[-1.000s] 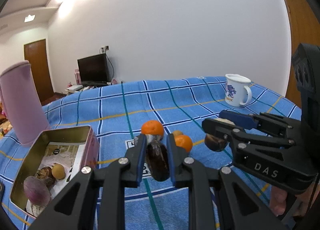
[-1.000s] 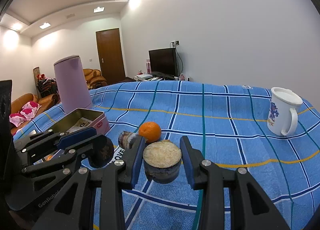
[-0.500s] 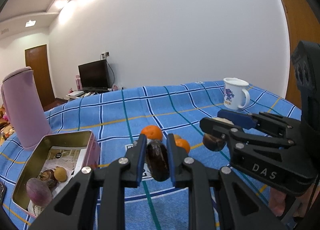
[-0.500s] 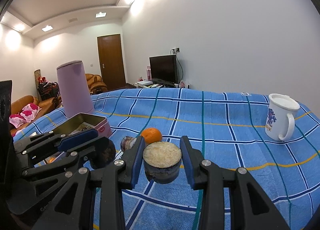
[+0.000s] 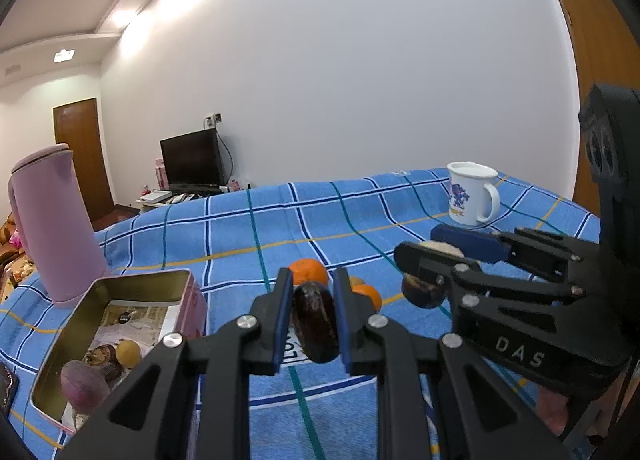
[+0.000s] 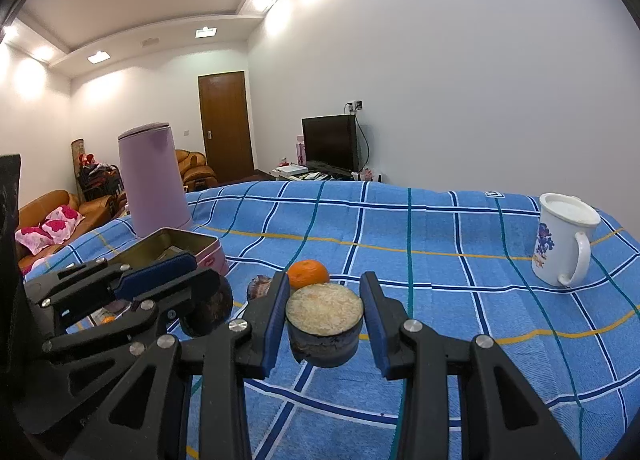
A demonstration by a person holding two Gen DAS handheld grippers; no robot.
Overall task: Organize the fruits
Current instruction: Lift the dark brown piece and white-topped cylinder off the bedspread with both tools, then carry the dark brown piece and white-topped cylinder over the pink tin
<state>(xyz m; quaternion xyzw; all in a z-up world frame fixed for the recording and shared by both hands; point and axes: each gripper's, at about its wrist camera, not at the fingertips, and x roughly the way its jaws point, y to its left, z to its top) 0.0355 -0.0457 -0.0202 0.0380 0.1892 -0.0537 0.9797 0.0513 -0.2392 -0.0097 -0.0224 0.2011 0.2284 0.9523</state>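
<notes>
**Q:** What does each tool hold here?

**A:** My left tool (image 5: 310, 318) is clenched on a dark brown, glossy, oblong fruit (image 5: 314, 322), held clear of the blue plaid cloth on the table (image 5: 248, 228). My right tool (image 6: 324, 320) grips a dark-skinned fruit half with a pale cut face (image 6: 324, 324), cut face upward, also lifted off the cloth.

**Q:** Where do the other fruits lie?

**A:** An orange tangerine (image 6: 308, 274) sits on the cloth just beyond my tools, a second orange fruit (image 5: 366, 296) beside it, and a small brown-purple fruit (image 6: 259, 287) to its left. The open pink rectangular metal tin (image 5: 120, 324) at the left already contains a purple round fruit (image 5: 82, 382), a small yellow one (image 5: 128, 354) and a brownish one between them.

**Q:** Which step is this?

**A:** I judge it the carrying step: both pieces are picked up, neither is yet over the tin.

**Q:** What does the next move call for?

**A:** Probably swinging the left tool leftward over the tin's rim, lowering into the free space beside the fruits there, then letting go. The right tool should wait its turn; the two stand close together and could collide.
</notes>
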